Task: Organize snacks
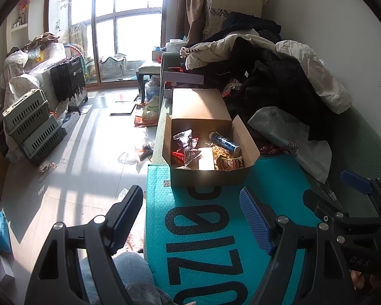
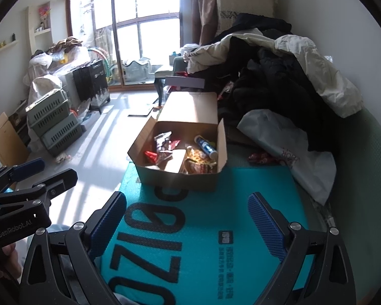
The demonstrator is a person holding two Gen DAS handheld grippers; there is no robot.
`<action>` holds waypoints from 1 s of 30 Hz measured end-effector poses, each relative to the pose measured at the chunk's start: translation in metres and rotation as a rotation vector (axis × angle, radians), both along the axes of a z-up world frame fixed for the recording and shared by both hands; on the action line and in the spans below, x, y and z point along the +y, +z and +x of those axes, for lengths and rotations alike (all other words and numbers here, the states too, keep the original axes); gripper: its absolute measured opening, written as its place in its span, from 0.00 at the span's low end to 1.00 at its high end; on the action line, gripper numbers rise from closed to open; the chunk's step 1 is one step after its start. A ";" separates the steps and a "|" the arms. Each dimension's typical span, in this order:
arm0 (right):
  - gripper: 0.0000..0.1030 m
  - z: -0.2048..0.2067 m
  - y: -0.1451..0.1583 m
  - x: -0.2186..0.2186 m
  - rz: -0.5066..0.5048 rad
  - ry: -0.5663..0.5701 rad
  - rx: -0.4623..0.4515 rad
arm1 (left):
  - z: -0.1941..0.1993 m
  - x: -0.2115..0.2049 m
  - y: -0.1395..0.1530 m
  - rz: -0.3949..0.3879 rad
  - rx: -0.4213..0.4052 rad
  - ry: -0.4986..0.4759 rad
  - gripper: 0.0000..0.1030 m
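An open cardboard box (image 1: 208, 178) (image 2: 177, 180) stands on a teal bubble mailer (image 1: 216, 228) (image 2: 216, 216) on the green sofa. Inside lie a blue tube (image 1: 224, 142) (image 2: 205, 147), a silver packet (image 1: 185, 139) (image 2: 162, 139), a red packet (image 1: 177, 155) (image 2: 151, 155) and a brown printed packet (image 1: 231, 164) (image 2: 200, 169). My left gripper (image 1: 190, 203) (image 2: 48, 175) hovers open in front of the box, holding nothing. Beside it on the right, my right gripper (image 2: 188, 208) (image 1: 340, 188) is also open and holds nothing. More red packets (image 1: 269, 150) (image 2: 261, 157) lie on the sofa right of the box.
A heap of dark and white clothes (image 1: 279, 76) (image 2: 279, 76) and a white plastic bag (image 1: 292, 137) (image 2: 292, 147) crowd the sofa's right side. Stacked green crates (image 1: 30, 127) (image 2: 53, 122) and a black ribbed case (image 1: 68, 81) stand across the littered floor.
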State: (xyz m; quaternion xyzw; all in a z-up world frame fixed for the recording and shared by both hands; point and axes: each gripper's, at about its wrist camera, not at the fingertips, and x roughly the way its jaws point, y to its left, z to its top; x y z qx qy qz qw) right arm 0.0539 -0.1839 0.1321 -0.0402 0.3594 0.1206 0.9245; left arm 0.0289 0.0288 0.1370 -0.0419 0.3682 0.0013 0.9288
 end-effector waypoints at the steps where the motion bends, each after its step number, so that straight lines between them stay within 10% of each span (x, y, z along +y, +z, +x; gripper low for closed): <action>1: 0.95 0.000 0.000 0.000 -0.005 -0.001 -0.001 | 0.000 0.000 0.000 0.001 0.000 0.000 0.76; 30: 0.95 0.003 -0.005 0.003 -0.011 -0.001 0.033 | -0.003 -0.002 0.000 0.028 0.001 0.005 0.76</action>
